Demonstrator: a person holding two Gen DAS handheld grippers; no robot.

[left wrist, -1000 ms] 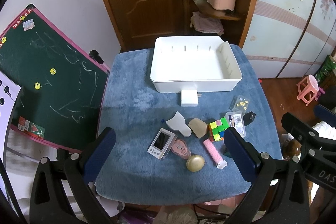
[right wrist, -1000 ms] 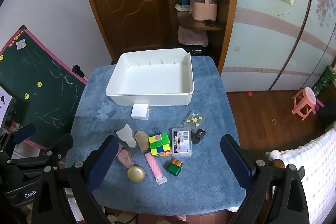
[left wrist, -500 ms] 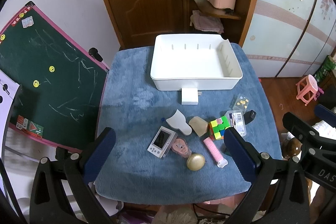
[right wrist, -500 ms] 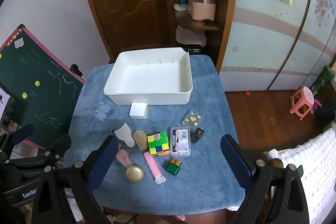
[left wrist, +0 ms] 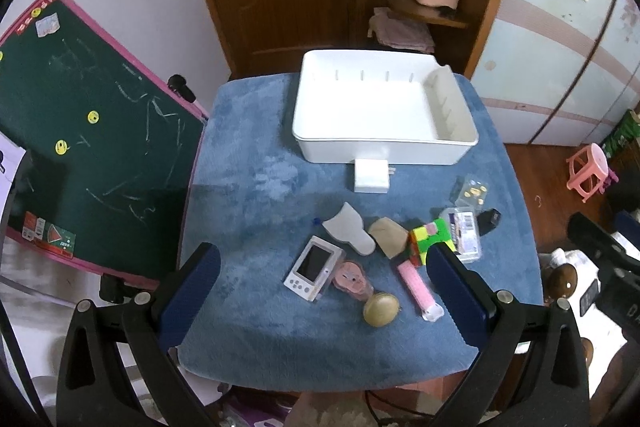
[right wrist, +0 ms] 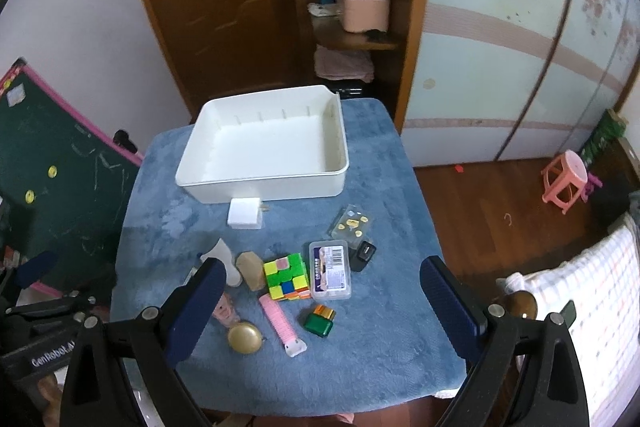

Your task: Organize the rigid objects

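Note:
An empty white bin (left wrist: 384, 143) (right wrist: 264, 183) stands at the far side of a blue-covered table. In front of it lie a white charger (left wrist: 371, 181) (right wrist: 245, 214), a colour cube (right wrist: 286, 275) (left wrist: 429, 239), a clear labelled box (right wrist: 329, 269), a pink stick (right wrist: 280, 325) (left wrist: 416, 285), a gold round case (left wrist: 381, 309) (right wrist: 242, 337), a white device with a screen (left wrist: 314, 269), a green box (right wrist: 319, 321) and other small items. My left gripper (left wrist: 324, 291) and right gripper (right wrist: 322, 307) are both open and empty, held high above the table's near edge.
A green chalkboard (left wrist: 80, 147) leans at the table's left. A wooden door and shelf (right wrist: 352, 7) stand behind the table. A pink stool (right wrist: 566, 181) is on the floor to the right. A checked cloth (right wrist: 580, 307) hangs at right.
Both grippers have shifted slightly, so the table sits a little differently in each view. Nothing on the table has moved.

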